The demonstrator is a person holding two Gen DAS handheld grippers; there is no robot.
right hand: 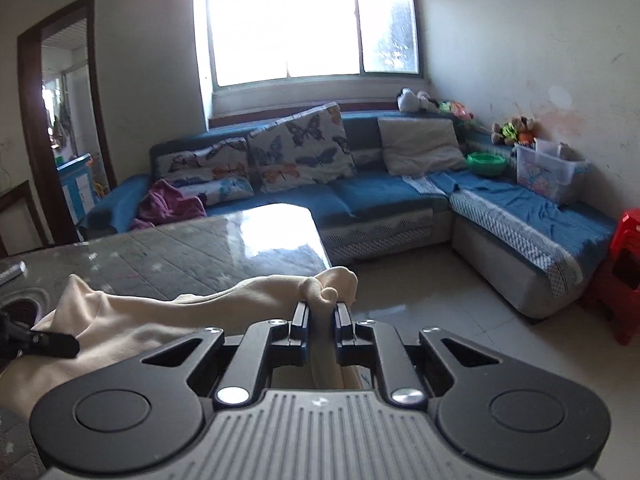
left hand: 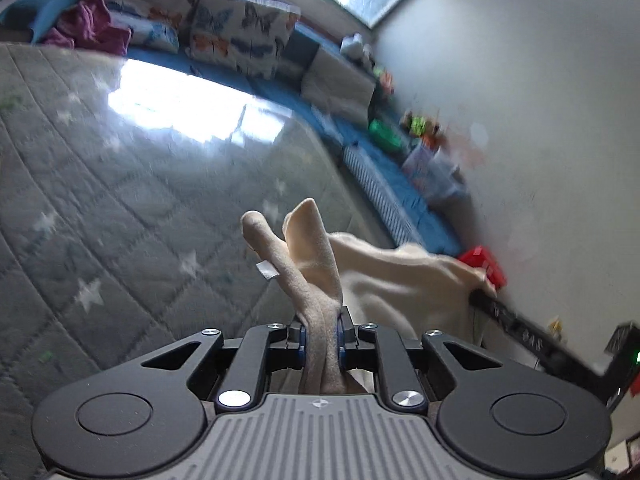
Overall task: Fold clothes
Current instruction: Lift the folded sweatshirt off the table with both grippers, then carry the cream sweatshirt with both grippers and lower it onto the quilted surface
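A cream garment [left hand: 384, 276] hangs stretched between both grippers above a grey quilted table [left hand: 120, 208]. My left gripper [left hand: 320, 338] is shut on a bunched edge of it, with a small white label beside the fold. My right gripper [right hand: 320, 324] is shut on another bunched edge of the cream garment [right hand: 160, 320], held near the table's right edge [right hand: 316, 240]. The right gripper's finger [left hand: 504, 312] shows at the far end of the cloth in the left wrist view. The left gripper's finger [right hand: 44, 342] shows at the left in the right wrist view.
A blue corner sofa [right hand: 384, 196] with butterfly cushions [right hand: 300, 148] stands behind the table. A purple garment [right hand: 168, 204] lies on its left end. A green bowl [right hand: 486, 164], a clear box [right hand: 548, 172] and a red stool [right hand: 624, 272] are at the right. A remote [right hand: 10, 272] lies on the table's left.
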